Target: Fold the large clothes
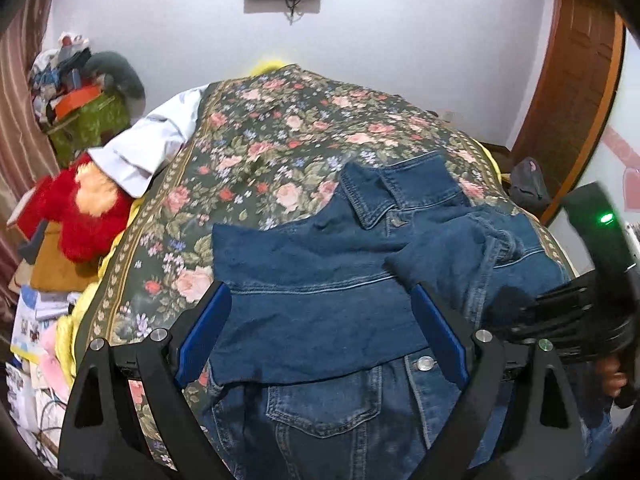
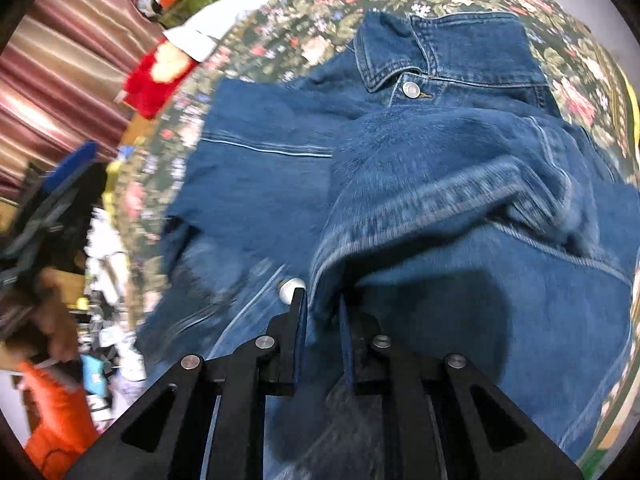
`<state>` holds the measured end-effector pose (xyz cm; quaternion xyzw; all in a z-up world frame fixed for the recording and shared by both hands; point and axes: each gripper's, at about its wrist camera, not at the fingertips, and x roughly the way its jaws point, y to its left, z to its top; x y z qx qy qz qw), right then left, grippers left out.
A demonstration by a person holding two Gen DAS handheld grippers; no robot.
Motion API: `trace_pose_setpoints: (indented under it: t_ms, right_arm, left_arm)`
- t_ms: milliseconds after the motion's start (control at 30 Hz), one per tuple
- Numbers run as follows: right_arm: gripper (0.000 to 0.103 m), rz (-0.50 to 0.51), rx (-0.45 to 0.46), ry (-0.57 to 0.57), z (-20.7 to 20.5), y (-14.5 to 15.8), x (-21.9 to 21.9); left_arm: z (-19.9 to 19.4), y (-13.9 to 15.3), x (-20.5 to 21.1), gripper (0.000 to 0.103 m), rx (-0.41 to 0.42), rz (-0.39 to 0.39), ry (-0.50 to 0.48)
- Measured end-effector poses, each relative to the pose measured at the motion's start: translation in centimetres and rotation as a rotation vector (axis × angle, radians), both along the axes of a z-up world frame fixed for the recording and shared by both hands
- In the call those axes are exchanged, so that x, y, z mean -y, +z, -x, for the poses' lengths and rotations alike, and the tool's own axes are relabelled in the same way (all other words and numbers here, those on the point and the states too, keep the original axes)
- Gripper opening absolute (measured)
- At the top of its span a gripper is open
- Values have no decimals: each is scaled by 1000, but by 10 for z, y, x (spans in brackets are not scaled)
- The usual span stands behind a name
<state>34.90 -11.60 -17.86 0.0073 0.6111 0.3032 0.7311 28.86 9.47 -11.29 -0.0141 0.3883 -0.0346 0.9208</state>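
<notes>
A blue denim jacket [image 1: 320, 272] lies on a bed with a floral cover [image 1: 272, 136], collar at the far end and both sleeves folded in over the chest. My left gripper [image 1: 320, 304] is open above the jacket's left sleeve and holds nothing. My right gripper [image 2: 322, 304] is shut on a fold of the jacket's right sleeve [image 2: 440, 184], near a metal button [image 2: 291, 290]. The right gripper also shows at the right edge of the left wrist view [image 1: 520, 308]. The jacket fills the right wrist view [image 2: 280, 184].
A red plush toy [image 1: 80, 216] and a white garment [image 1: 148, 148] lie at the bed's left edge. A cluttered green box [image 1: 88, 120] and papers stand on the left. A wooden door [image 1: 576, 92] is at the right, a wall [image 1: 400, 20] behind.
</notes>
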Motion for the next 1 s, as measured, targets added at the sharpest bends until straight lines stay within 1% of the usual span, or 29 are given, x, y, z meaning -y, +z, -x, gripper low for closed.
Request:
trace_pose_setpoints:
  t_ms: [100, 167, 267, 367, 433, 500, 567, 633, 700, 767, 800, 833, 867, 967, 1000]
  right_arm:
    - [12, -19, 62, -5, 8, 24, 20]
    - [12, 0, 151, -31, 14, 42, 41]
    - [12, 57, 282, -92, 18, 66, 72]
    - [12, 148, 407, -161, 17, 81, 105]
    - [12, 191, 439, -191, 12, 83, 122]
    - [12, 227, 450, -210, 6, 79, 135]
    - [12, 245, 435, -217, -2, 66, 145]
    - [12, 260, 404, -225, -12, 46, 146]
    - [12, 305, 376, -236, -23, 17, 147]
    - [12, 351, 340, -226, -31, -11, 146]
    - [12, 358, 322, -224, -33, -23, 147]
    - [12, 327, 316, -227, -34, -32, 151]
    - [12, 299, 324, -231, -32, -33, 154]
    - [12, 232, 320, -242, -31, -33, 169]
    - [16, 212, 306, -254, -32, -33, 175]
  left_arm:
    - [-3, 7, 15, 92, 8, -23, -27]
    - [-8, 10, 28, 92, 8, -34, -52]
    - [-19, 11, 53, 92, -1, -52, -105]
    - [-36, 4, 87, 92, -22, -92, -173]
    - [-47, -6, 106, 92, -55, -106, -213]
    - [-61, -22, 127, 92, -103, -121, -258]
    - [-73, -41, 146, 92, -149, -155, -296]
    - [-84, -63, 165, 92, -183, -227, -311]
    - [-95, -85, 177, 92, -204, -314, -288]
    - [-101, -96, 181, 92, -203, -373, -266]
    - [-102, -97, 181, 92, -186, -385, -262]
    - [-103, -96, 177, 91, -161, -390, -246]
    - [-104, -93, 170, 91, -140, -395, -215]
    - [-109, -82, 141, 91, -129, -356, -143]
    - [-111, -78, 125, 91, -133, -335, -111]
